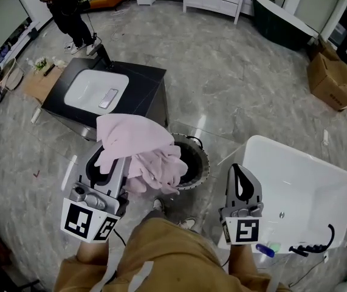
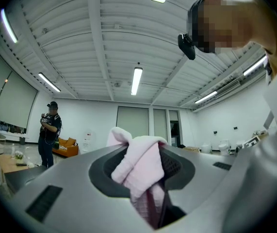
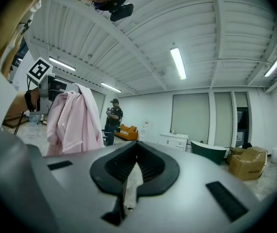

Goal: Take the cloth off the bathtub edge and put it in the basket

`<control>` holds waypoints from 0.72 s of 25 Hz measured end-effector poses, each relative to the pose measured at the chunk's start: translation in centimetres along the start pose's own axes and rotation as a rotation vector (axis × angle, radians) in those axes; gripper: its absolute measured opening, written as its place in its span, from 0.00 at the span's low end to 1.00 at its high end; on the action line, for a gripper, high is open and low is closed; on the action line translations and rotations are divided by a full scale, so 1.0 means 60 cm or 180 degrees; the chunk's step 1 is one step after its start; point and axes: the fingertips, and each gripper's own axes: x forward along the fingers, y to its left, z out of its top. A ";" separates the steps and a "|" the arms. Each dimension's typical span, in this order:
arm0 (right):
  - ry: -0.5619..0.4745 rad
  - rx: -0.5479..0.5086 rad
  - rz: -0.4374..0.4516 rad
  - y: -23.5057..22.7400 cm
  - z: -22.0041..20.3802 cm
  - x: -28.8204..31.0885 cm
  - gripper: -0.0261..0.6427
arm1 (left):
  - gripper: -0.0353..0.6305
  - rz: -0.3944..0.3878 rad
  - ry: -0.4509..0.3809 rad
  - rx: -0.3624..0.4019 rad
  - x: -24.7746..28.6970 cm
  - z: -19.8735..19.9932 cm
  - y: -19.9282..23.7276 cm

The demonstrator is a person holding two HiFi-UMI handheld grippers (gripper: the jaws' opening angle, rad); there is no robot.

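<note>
Left hand-held gripper (image 1: 107, 160) was clamped on the one pink cloth (image 1: 140, 151), its jaws parted only by the thickness of the bunched fabric pinched between them. The cloth was clear of the white bathtub (image 1: 301, 187) and hung in the air. It draped over the jaw tips and trailed downward, so its long axis ran roughly top to bottom, as the right gripper view also showed.

The basket (image 1: 205, 163), a dark round one on the floor, lay just to the right of the left hand-held gripper and slightly ahead of it. In the head view the hanging folds covered the basket's left rim. I judged that the cloth sat over that edge rather than squarely over the opening, so a short shift to the right would be needed before letting go.

The left hand-held gripper was the nearer one to the basket. The right hand-held gripper (image 1: 240, 175) had its jaws together with nothing between them, and it hovered between the basket and the white bathtub.

Counted:
- one cloth
- one basket
- two hand-held grippers
- two bathtubs, the white one close by and a dark one (image 1: 282, 20) far across the room
</note>
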 end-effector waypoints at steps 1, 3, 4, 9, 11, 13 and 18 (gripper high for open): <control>0.0014 -0.0007 0.0010 0.003 0.000 0.006 0.05 | 0.24 -0.0007 -0.0011 -0.0009 0.004 0.000 0.004; 0.0081 -0.0021 0.0018 0.009 0.000 0.024 0.05 | 0.24 -0.0041 -0.0021 -0.0030 0.017 -0.002 0.019; 0.0112 -0.0035 0.0005 0.012 0.001 0.035 0.05 | 0.24 -0.0074 -0.0020 -0.0042 0.025 -0.005 0.029; 0.0027 -0.0027 -0.0220 0.025 0.032 0.115 0.05 | 0.24 -0.0419 0.0058 -0.0118 0.073 -0.023 0.085; 0.0057 -0.0079 -0.0245 0.038 0.039 0.145 0.05 | 0.24 -0.0565 0.0057 -0.0123 0.088 -0.025 0.099; 0.0051 -0.0126 -0.0283 0.046 0.047 0.175 0.05 | 0.24 -0.0683 0.0017 -0.0140 0.105 -0.022 0.112; 0.0039 -0.0151 -0.0427 0.057 0.060 0.219 0.05 | 0.24 -0.0955 -0.0045 -0.0207 0.133 -0.020 0.129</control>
